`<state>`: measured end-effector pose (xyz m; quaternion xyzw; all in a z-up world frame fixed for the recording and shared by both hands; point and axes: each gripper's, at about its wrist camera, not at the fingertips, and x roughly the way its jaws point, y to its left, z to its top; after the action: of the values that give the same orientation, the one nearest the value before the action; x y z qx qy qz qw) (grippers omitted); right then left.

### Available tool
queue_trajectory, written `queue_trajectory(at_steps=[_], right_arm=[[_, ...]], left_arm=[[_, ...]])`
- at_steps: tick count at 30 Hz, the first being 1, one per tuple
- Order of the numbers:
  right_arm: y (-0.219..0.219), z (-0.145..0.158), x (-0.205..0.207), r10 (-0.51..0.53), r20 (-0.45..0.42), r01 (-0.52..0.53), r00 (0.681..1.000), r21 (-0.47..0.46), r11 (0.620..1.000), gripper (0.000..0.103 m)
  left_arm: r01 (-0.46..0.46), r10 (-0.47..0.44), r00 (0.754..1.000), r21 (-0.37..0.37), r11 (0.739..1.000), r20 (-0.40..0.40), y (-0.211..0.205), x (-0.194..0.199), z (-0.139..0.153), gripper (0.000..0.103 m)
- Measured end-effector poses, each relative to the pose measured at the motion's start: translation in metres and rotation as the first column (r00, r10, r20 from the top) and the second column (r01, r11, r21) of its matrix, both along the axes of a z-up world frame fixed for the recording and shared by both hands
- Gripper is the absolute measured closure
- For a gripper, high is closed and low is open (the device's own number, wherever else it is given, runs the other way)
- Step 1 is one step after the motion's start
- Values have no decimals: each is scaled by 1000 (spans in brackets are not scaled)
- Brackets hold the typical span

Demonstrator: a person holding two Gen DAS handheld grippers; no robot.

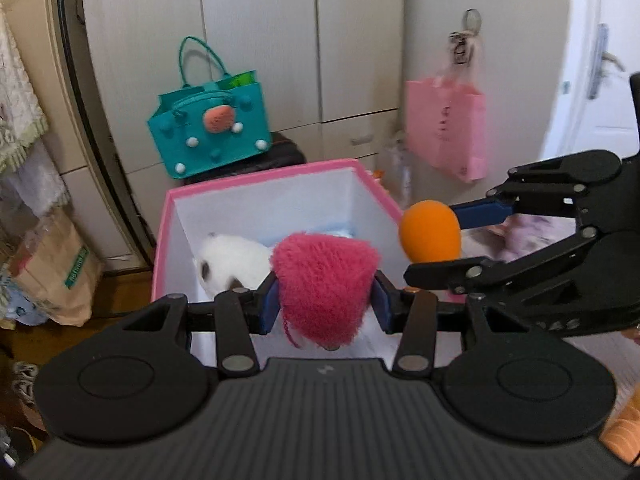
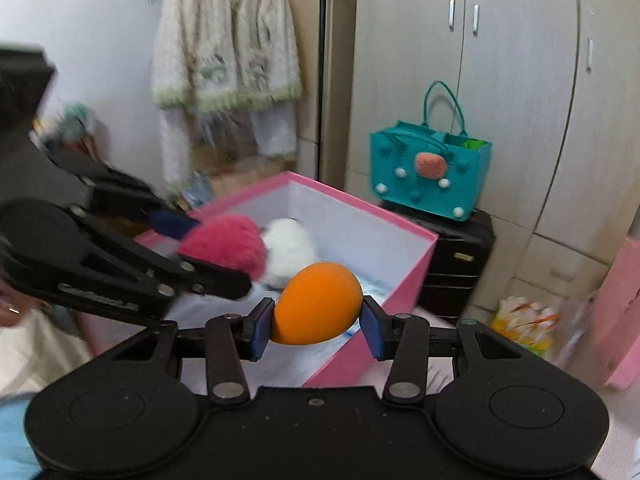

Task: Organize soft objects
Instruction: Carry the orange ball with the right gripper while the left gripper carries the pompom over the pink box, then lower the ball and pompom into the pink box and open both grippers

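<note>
Pink fuzzy toy (image 1: pixel 325 288) clamped in left claw (image 1: pixel 326 304), orange foam egg (image 2: pixel 318 304) in right claw (image 2: pixel 316 322), above pink box (image 1: pixel 264 176).

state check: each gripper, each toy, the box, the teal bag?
left gripper: shut on pink fluffy toy, held above the box
right gripper: shut on orange foam egg, held at the box edge
white plush: lying inside the box
pink box: open, no lid on it
teal bag: upright, top open, on a dark case
cupboard doors: closed
</note>
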<state>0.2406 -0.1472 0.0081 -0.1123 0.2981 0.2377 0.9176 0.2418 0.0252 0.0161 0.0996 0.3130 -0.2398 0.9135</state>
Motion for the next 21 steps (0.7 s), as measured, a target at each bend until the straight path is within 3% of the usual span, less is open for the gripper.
queue_trajectory(at_steps=[4,8,14,21], right_arm=[[8,-6,44,45,-1,-45,999,-81,996,51],[12,-13,75,72,-17,-73,997,-132,989,51],[21,-24,97,94,-20,-97,995,-212,972,52],[34,-33,95,155,-6,-151,988,-279,948,51]], left_arm=[[-8,7,999,20,1000,35,-8,25,1,58],[-16,15,997,-10,1000,-79,-12,61,-1,58],[-92,103,985,91,992,-136,-26,108,-21,58],[-131,129,962,7,991,-240,-24,128,-32,58]])
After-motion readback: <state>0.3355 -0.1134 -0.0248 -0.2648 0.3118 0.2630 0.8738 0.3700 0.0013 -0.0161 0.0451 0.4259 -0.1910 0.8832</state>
